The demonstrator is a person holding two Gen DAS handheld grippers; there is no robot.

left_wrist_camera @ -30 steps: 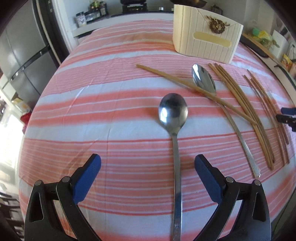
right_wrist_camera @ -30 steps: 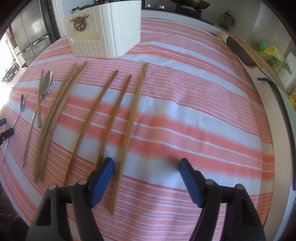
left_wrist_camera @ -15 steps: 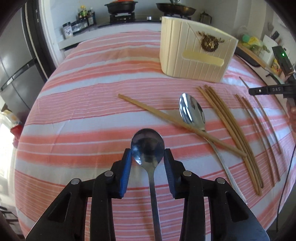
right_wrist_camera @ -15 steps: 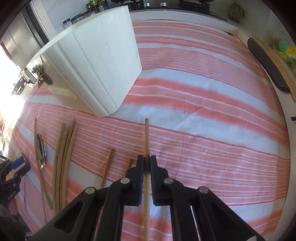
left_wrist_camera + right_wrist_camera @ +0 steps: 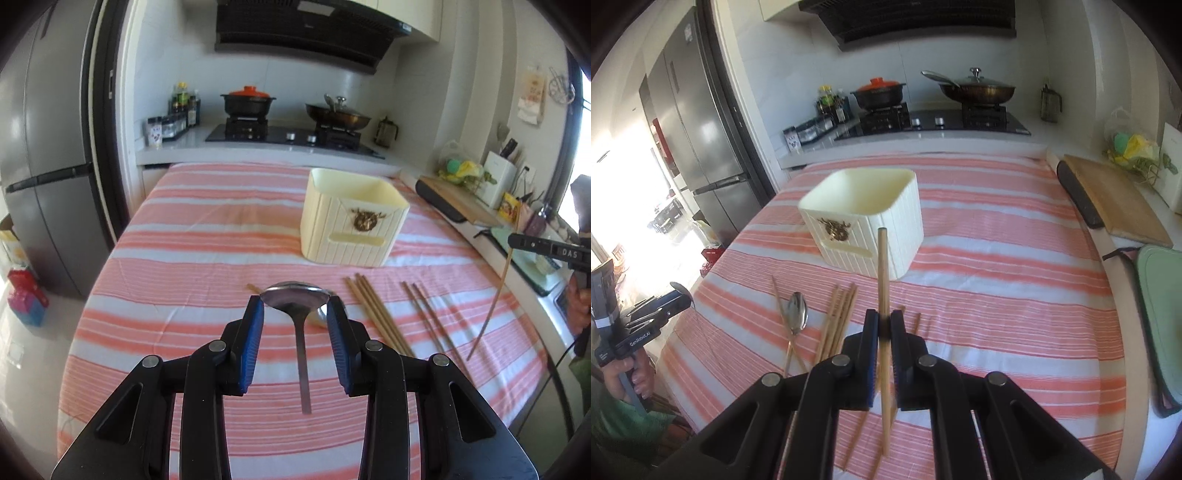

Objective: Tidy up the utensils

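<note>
A steel refrigerator (image 5: 44,177) is standing left of a kitchen counter carrying a stove (image 5: 291,134), and a tabletop (image 5: 207,236) under a red-and-white striped cloth is bearing a cream utensil holder (image 5: 351,229) and loose chopsticks (image 5: 376,314). The left hand-held gripper (image 5: 295,314) is clamping a spoon (image 5: 295,301) by its bowl above the cloth. The right hand-held gripper (image 5: 882,325) is pinching one chopstick (image 5: 882,280) before the holder.

Steel spoon (image 5: 295,300) and wooden chopstick (image 5: 883,280) aloft before cream ribbed holder (image 5: 866,214), others flat.
</note>
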